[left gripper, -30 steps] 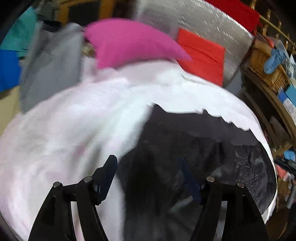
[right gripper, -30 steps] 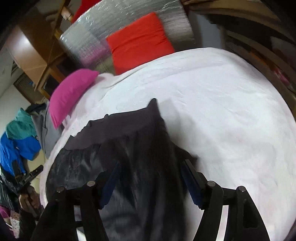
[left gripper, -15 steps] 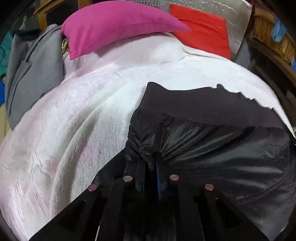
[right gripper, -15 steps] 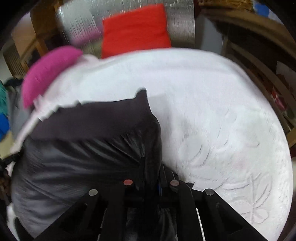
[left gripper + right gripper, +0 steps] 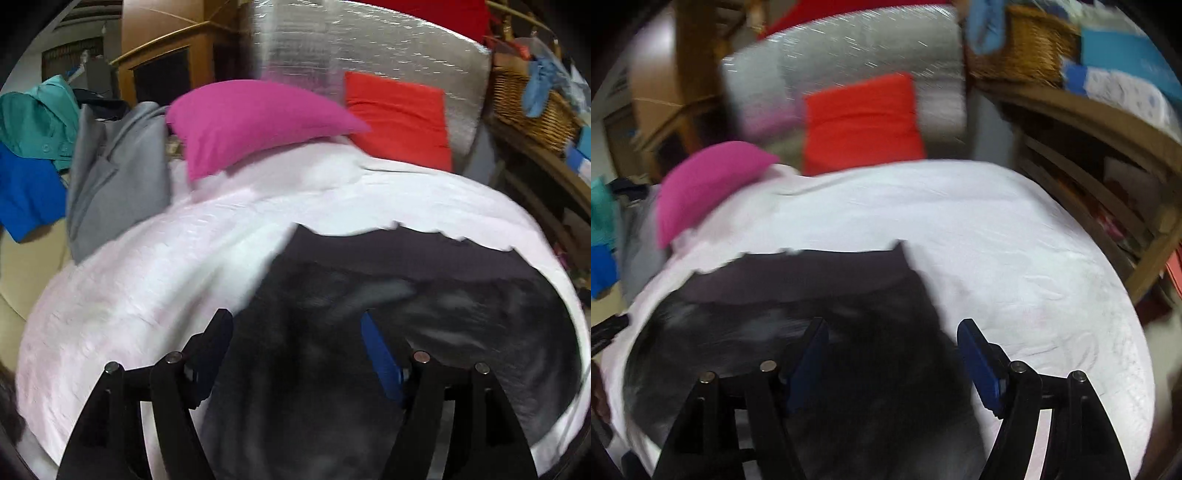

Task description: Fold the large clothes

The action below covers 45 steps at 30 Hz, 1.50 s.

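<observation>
A shiny black garment (image 5: 424, 317) with a matte dark waistband lies spread on the white bedsheet (image 5: 155, 266). My left gripper (image 5: 295, 328) hovers over the garment's left part, its jaws opening, and no cloth is pinched between the blue pads. In the right wrist view the same black garment (image 5: 798, 317) fills the lower left. My right gripper (image 5: 892, 334) stands over its right edge, jaws opening, with the cloth below them and not gripped. Both views are motion-blurred.
A pink pillow (image 5: 258, 122) and a red cushion (image 5: 399, 118) lean at the bed's head against a silver pad (image 5: 369, 48). Grey, teal and blue clothes (image 5: 114, 170) hang at the left. A wicker basket (image 5: 532, 107) and wooden shelves (image 5: 1108, 177) stand on the right.
Half a second ago both grippers were shut on pinches of the black garment. Both have let go, stand wide and have drawn back, so more of the bed's head shows.
</observation>
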Available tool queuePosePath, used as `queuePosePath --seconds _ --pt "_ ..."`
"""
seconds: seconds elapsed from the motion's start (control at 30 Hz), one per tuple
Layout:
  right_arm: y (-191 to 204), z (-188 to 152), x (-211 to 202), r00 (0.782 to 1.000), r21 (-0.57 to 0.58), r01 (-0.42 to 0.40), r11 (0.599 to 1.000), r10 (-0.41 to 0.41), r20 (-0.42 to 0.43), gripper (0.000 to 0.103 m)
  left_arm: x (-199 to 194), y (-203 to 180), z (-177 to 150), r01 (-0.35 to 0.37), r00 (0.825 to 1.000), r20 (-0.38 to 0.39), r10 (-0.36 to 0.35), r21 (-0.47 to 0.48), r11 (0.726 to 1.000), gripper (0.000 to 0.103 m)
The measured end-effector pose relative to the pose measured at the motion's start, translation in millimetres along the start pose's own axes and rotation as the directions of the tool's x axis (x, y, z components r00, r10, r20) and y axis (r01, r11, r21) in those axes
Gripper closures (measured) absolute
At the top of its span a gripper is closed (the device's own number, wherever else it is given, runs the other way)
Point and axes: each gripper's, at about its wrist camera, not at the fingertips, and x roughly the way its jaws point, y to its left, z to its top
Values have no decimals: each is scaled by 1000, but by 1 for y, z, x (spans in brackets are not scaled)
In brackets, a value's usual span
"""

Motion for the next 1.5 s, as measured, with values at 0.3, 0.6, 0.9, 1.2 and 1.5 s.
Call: queuePosePath --seconds 0.3,0.6,0.9,1.2,1.5 --pt "19 -61 55 990 -21 32 999 -35 -134 23 43 -55 -58 -16 994 -102 29 122 992 27" --pt "19 -59 60 991 -11 52 999 -53 -123 21 44 -55 -58 -30 993 -105 45 147 989 26" --pt "54 -62 -17 1000 -4 -19 1000 19 16 18 -17 -44 -47 -30 999 -28 33 79 996 26" --pt "69 -104 16 997 -57 5 998 -9 -77 17 8 -28 -71 -46 990 -133 50 33 998 25" --pt "65 -108 17 997 -47 9 999 -12 -77 15 12 -27 -73 -45 991 -126 51 48 998 23"
